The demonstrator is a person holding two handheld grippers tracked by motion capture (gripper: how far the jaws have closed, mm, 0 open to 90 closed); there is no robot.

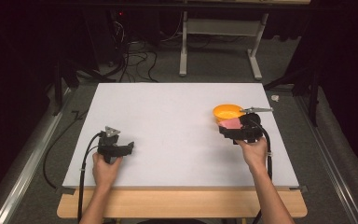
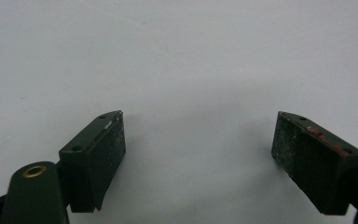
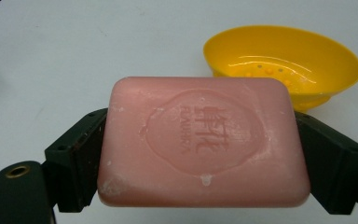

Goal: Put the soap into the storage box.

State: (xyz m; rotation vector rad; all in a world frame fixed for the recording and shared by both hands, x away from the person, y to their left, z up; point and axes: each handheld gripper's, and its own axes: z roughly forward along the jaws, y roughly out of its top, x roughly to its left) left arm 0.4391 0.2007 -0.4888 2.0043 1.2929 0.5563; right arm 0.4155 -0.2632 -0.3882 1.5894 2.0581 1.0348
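White tabletop, floor cables.

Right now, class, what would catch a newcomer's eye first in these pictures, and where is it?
The pink soap bar stands out first, clamped between the right gripper jaws just short of the yellow dish on the table's right side. The left gripper rests open over bare white tabletop at the near left.

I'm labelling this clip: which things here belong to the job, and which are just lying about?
In the job:
- pink soap bar, clamped in the right gripper
- yellow soap dish, just beyond it

Lying about:
- left gripper, open over the white table
- floor cables
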